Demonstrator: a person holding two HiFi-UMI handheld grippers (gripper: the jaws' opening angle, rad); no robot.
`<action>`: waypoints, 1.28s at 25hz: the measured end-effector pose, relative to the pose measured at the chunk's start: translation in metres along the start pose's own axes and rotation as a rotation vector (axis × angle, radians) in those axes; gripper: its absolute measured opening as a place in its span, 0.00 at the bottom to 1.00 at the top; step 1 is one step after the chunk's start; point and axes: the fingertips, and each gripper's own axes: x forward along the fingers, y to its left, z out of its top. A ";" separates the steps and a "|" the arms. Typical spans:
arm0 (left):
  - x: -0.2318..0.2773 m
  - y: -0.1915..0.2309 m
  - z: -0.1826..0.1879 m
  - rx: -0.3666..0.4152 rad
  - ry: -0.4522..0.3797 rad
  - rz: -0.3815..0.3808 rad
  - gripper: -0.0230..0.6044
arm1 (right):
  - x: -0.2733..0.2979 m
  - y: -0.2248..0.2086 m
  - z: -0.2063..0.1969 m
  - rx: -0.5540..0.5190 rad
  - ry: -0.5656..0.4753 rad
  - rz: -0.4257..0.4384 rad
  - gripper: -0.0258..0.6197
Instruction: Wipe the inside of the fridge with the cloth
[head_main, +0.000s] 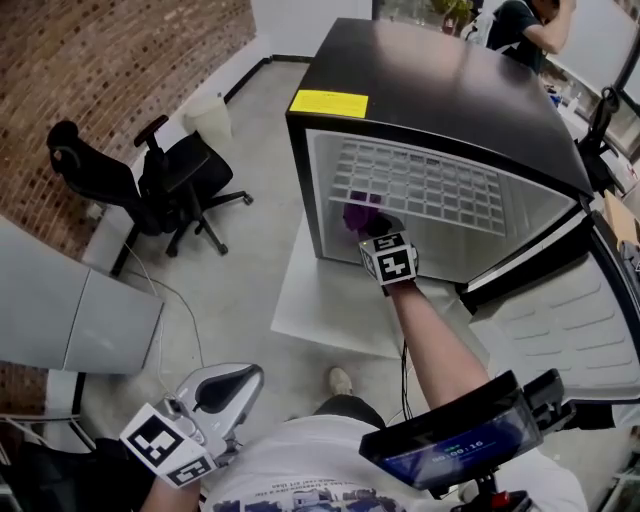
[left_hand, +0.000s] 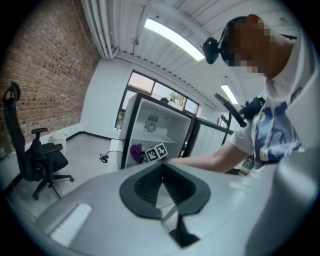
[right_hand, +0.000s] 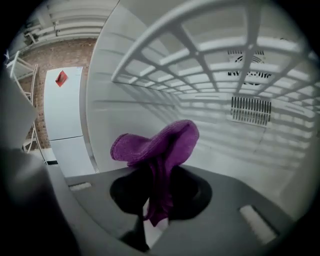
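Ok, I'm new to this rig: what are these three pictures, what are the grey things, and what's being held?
There is no robot here: a person holds a two-jaw gripper in each hand. The head view looks down from a camera on the person's head. The other two views ride on the grippers and look along their jaws. The right gripper is inside the open fridge, under its shelf, jaws shut on a purple cloth. The left gripper is held low by the person's body, jaws together with nothing between them. The marker cubes are parts of the grippers. A chair stands off to the left.
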 end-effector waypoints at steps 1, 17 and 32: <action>0.000 0.003 0.001 -0.002 0.000 0.014 0.04 | 0.008 -0.001 0.001 -0.003 0.003 0.005 0.14; 0.007 0.008 0.000 0.018 -0.009 0.050 0.04 | 0.051 0.010 0.001 0.041 0.017 0.075 0.14; -0.016 -0.023 -0.012 0.033 0.027 -0.089 0.04 | -0.015 0.088 -0.039 0.046 0.069 0.166 0.14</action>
